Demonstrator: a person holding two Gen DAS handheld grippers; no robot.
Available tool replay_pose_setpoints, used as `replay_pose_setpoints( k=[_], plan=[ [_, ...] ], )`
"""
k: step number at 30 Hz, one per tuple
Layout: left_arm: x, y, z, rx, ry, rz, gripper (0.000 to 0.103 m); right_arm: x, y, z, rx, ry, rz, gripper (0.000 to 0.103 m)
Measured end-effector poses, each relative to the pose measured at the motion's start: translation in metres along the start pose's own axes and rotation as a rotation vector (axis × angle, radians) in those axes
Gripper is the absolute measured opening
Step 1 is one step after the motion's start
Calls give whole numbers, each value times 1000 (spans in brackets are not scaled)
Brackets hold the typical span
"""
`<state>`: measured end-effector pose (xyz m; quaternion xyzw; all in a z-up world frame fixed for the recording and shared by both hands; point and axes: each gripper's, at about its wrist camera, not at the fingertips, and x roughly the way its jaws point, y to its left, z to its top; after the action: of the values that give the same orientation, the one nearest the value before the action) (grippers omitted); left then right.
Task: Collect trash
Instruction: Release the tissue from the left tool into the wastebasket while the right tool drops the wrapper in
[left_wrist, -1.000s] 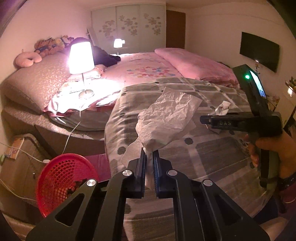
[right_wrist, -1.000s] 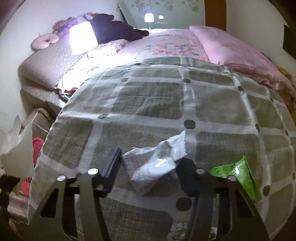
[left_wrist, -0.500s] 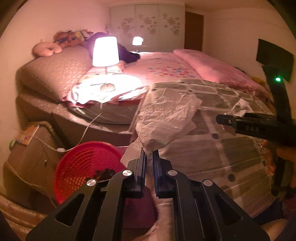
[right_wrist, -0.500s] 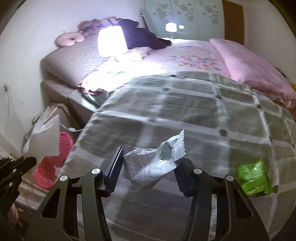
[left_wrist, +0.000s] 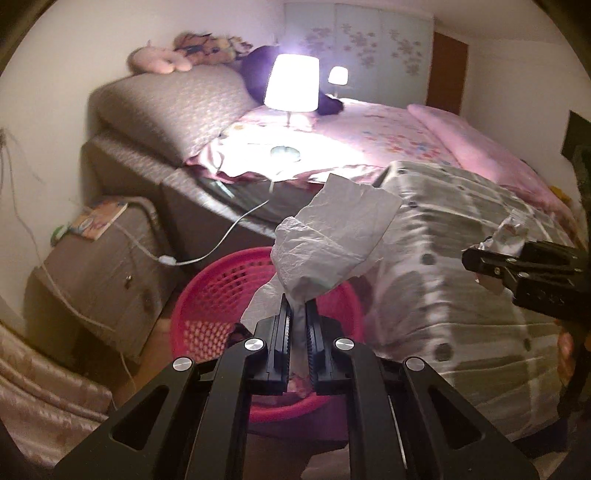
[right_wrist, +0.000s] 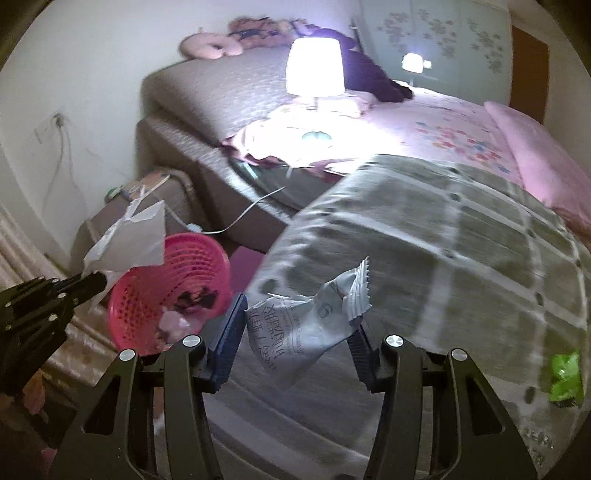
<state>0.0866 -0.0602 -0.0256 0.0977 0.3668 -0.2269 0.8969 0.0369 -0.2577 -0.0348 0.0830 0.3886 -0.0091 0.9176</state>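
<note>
left gripper (left_wrist: 298, 325) pinching crumpled tissue (left_wrist: 332, 243) | right gripper (right_wrist: 295, 347) clamping wrapper (right_wrist: 306, 328) | best centre over pink basket (left_wrist: 221, 295), then release

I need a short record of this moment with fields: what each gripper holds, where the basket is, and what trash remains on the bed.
left gripper: shut on crumpled white paper, held above the basket
right gripper: holds a white printed wrapper between its fingers, over the edge of the blanket
basket: pink, on the floor beside the bed, some trash already inside
trash left on bed: green wrapper on the blanket
lamp: lit, standing on the bed
</note>
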Motion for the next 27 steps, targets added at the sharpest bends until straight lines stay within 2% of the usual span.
replay_pose_setpoints(
  k=[4, 10, 21, 26, 27],
  plan=[
    [12, 17, -4, -46, 36, 22, 7, 11, 24, 6, -40, 14, 32, 50],
    [25, 29, -10, -63, 67, 61, 7, 35, 55, 14, -89, 55, 78, 51],
    [45, 43, -19, -84, 121, 90, 7, 75, 89, 21, -128, 141, 145, 51],
    [49, 47, -20, -95, 133, 95, 12, 87, 97, 21, -116, 169, 162, 53],
    [49, 47, -20, -97, 134, 95, 15, 88, 99, 21, -114, 172, 164, 54]
  ],
)
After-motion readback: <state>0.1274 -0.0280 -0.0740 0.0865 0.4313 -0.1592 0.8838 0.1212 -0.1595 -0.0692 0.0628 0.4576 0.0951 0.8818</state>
